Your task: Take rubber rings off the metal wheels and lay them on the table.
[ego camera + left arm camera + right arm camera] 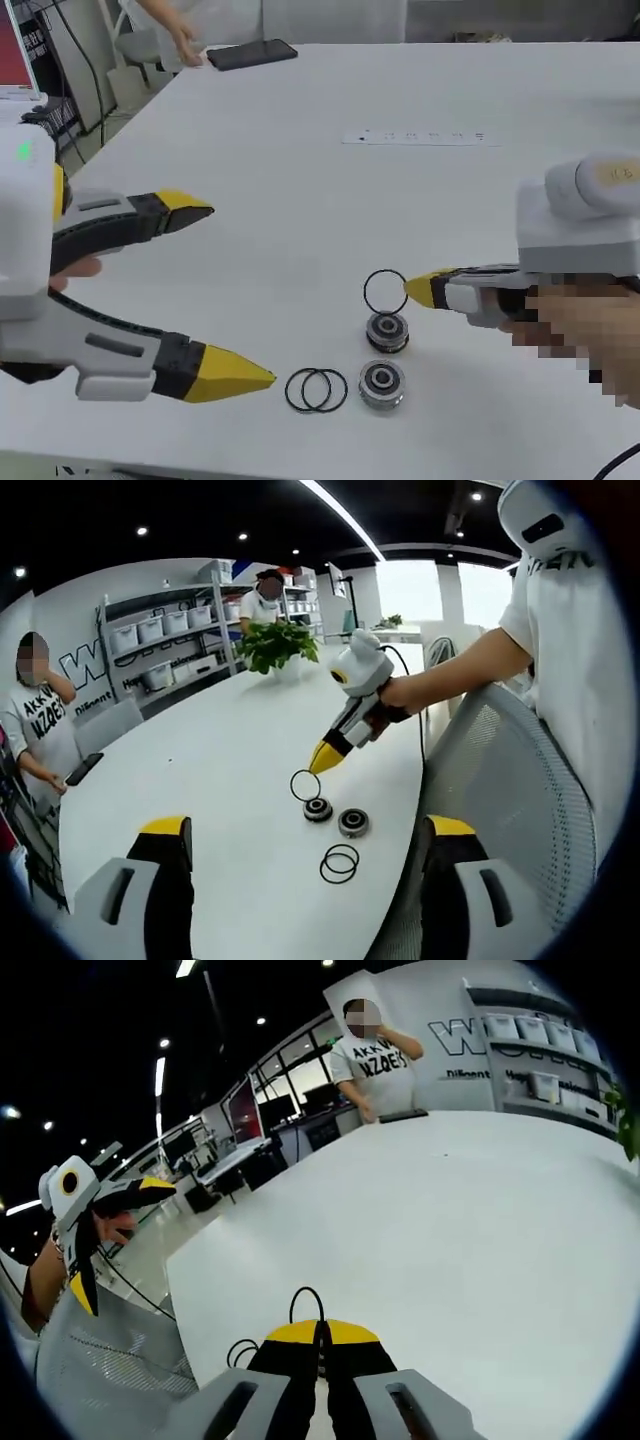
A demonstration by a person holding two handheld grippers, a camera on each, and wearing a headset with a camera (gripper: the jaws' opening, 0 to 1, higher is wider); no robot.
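The left hand-held gripper [235, 295] is held level and spread wide, with nothing gripped. Just right of its lower jaw, two rubber rings [305, 390] are laid overlapping on the worktop [300, 180], with two metal wheels [381, 380] beyond them. A third ring [365, 292] is pinched between the closed jaws of the right hand-held gripper [415, 288], which is pointed left just above the farther wheel [387, 330].

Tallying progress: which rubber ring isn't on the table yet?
The ring pinched by the right gripper, by the far wheel; the other two lie overlapped on the table.
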